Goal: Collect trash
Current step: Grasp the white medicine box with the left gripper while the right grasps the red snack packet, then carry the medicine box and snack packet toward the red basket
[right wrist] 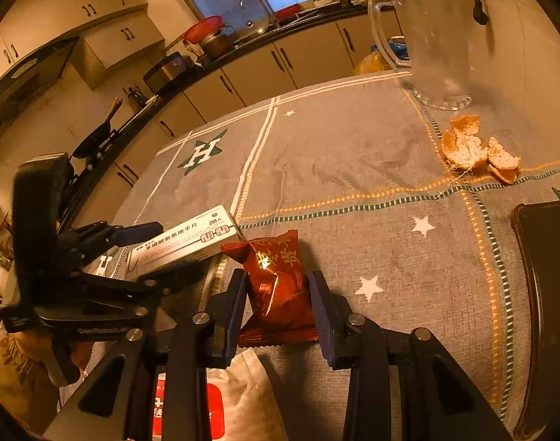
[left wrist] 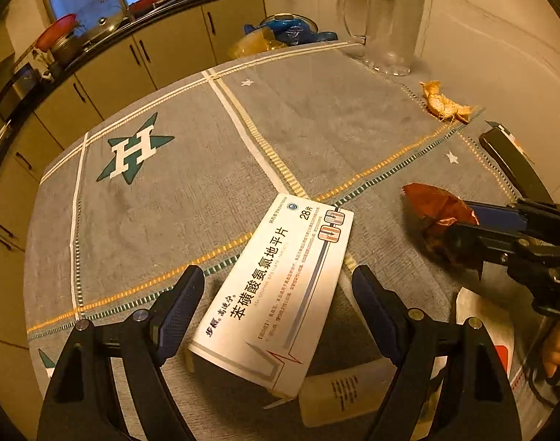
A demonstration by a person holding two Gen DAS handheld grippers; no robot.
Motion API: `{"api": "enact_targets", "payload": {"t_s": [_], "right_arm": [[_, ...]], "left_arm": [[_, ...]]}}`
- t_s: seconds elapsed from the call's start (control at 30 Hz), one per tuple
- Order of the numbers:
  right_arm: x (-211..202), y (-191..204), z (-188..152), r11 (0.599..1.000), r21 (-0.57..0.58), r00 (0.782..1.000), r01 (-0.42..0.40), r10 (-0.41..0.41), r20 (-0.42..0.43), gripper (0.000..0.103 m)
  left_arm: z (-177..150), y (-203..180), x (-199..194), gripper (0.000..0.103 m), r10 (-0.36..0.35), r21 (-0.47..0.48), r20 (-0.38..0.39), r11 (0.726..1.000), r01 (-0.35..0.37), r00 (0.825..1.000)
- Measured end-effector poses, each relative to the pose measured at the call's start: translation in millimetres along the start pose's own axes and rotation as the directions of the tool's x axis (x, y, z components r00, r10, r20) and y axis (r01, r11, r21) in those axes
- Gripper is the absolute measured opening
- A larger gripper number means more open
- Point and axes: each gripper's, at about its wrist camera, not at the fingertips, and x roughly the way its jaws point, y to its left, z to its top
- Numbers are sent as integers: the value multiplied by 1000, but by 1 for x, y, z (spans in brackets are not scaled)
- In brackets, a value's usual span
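A white medicine box (left wrist: 280, 286) lies on the grey tablecloth (left wrist: 206, 202), its near end resting on a pale bottle (left wrist: 338, 393). My left gripper (left wrist: 278, 275) is open and straddles the box with a gap at each finger. The box (right wrist: 184, 242) and left gripper (right wrist: 177, 248) also show in the right wrist view. A red snack packet (right wrist: 276, 286) sits between the pads of my right gripper (right wrist: 278, 273), which is shut on it; the packet (left wrist: 434, 205) and right gripper (left wrist: 460, 220) appear in the left wrist view too. Orange peel (right wrist: 474, 147) lies further back near the wall.
A clear glass pitcher (right wrist: 434, 44) stands at the table's far corner. A black phone (right wrist: 544, 275) lies at the right edge. A white bag with a red label (right wrist: 221, 397) is at the near edge under the right gripper. Kitchen cabinets and a sink run beyond the table.
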Motion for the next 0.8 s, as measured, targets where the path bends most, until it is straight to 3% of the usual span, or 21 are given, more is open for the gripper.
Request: {"api": "enact_targets", "payload": {"t_s": [0.07, 0.13, 0.33, 0.57, 0.8], "right_arm": [[-1, 1, 0, 1000, -8, 1000, 1, -1, 6, 37], [-2, 2, 0, 1000, -12, 1000, 0, 0, 12, 37], [-3, 2, -3, 1000, -12, 1000, 3, -3, 20, 37], [-13, 6, -7, 1000, -17, 999, -14, 15, 53, 37], [-22, 10, -9, 999, -25, 996, -44, 46, 77, 37]], "left_arm": [[-2, 1, -3, 74, -11, -21, 16, 1000, 12, 1000], [-3, 3, -7, 55, -3, -48, 18, 999, 4, 1000], [-11, 9, -31, 54, 39, -100, 60, 994, -33, 997], [-28, 20, -88, 54, 115, -181, 145, 979, -88, 983], [-73, 26, -153, 54, 185, -307, 205, 945, -116, 961]]}}
